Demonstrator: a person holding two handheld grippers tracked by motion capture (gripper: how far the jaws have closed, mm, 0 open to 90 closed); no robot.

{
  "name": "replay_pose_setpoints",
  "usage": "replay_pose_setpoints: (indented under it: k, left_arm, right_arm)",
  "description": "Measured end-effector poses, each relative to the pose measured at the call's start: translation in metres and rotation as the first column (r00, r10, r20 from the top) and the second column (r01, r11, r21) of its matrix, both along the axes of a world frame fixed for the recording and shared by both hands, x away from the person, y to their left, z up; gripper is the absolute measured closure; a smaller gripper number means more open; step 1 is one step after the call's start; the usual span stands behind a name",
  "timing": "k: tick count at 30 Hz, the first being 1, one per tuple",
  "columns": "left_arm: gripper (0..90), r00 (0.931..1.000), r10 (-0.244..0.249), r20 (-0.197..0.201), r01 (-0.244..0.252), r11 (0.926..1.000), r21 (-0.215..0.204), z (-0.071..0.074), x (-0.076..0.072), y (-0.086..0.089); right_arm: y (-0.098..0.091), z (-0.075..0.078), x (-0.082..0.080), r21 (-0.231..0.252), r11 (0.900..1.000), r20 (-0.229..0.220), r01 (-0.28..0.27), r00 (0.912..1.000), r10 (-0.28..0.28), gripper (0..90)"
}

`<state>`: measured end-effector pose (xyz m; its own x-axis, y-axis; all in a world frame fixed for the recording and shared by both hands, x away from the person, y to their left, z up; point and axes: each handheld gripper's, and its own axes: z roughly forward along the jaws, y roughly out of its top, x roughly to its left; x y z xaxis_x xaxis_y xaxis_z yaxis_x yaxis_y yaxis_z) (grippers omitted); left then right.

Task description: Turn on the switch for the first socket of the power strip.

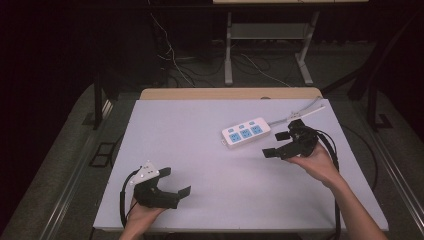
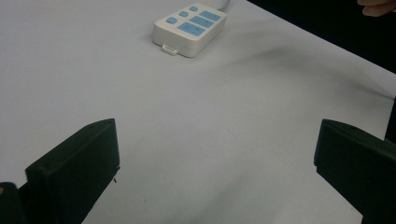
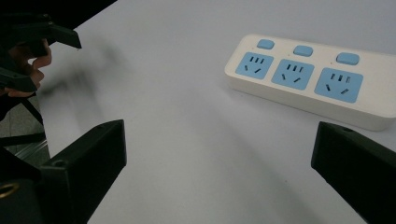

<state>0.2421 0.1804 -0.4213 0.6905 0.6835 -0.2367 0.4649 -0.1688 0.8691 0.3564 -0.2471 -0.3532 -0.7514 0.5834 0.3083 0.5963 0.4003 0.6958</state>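
Observation:
A white power strip [image 1: 246, 132] with three blue sockets and blue switches lies on the white table top [image 1: 200, 150], right of centre; its white cable [image 1: 300, 114] runs off to the back right. My right gripper [image 1: 277, 144] hovers just right of the strip, jaws wide apart and empty; the right gripper view has the power strip [image 3: 308, 79] close ahead on the right. Near the front left edge, my left gripper [image 1: 176, 181] is open and holds nothing. In the left gripper view the power strip [image 2: 190, 29] lies far ahead.
The white table top sits on a wooden table [image 1: 230, 93] whose edge shows at the back. Beyond it stand a desk frame [image 1: 265, 45] and loose floor cables [image 1: 175, 60]. The other gripper [image 3: 32, 56] appears at the left of the right gripper view.

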Motion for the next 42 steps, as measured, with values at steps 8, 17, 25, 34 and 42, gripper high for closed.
replay_pose_setpoints:
  k: [8, 17, 25, 34, 42]
  left_arm:
    - [0.0, 1.0000, -0.001, -0.001, 0.001, 1.0000, 0.008, -0.001, 0.001, -0.001]
    - [0.0, 1.0000, -0.006, -0.007, 0.006, 0.9991, 0.042, -0.002, 0.004, -0.005]
    - [0.0, 0.9997, 0.002, -0.022, -0.001, 0.9987, 0.051, -0.002, 0.007, -0.005]
    - [0.0, 0.9993, 0.003, -0.037, -0.001, 0.9980, 0.063, -0.002, 0.012, -0.006]
    - [0.0, 0.9992, 0.007, -0.040, -0.006, 0.9993, 0.038, -0.002, 0.014, -0.005]
  right_arm:
    - [0.005, 0.005, 0.010, -0.009, 0.9999, -0.001, -0.009, 1.0000, 0.009, 2.8]
    - [0.009, 0.018, 0.026, -0.007, 1.0000, 0.012, -0.006, 0.9999, 0.006, 2.8]
    - [0.016, 0.029, 0.047, -0.014, 0.9999, 0.019, -0.005, 0.9998, 0.005, 2.8]
    - [0.018, 0.029, 0.069, -0.018, 0.9996, 0.004, 0.020, 0.9998, -0.020, 2.8]
    - [0.019, 0.020, 0.086, -0.042, 0.9981, -0.019, 0.044, 0.9988, -0.045, 2.8]
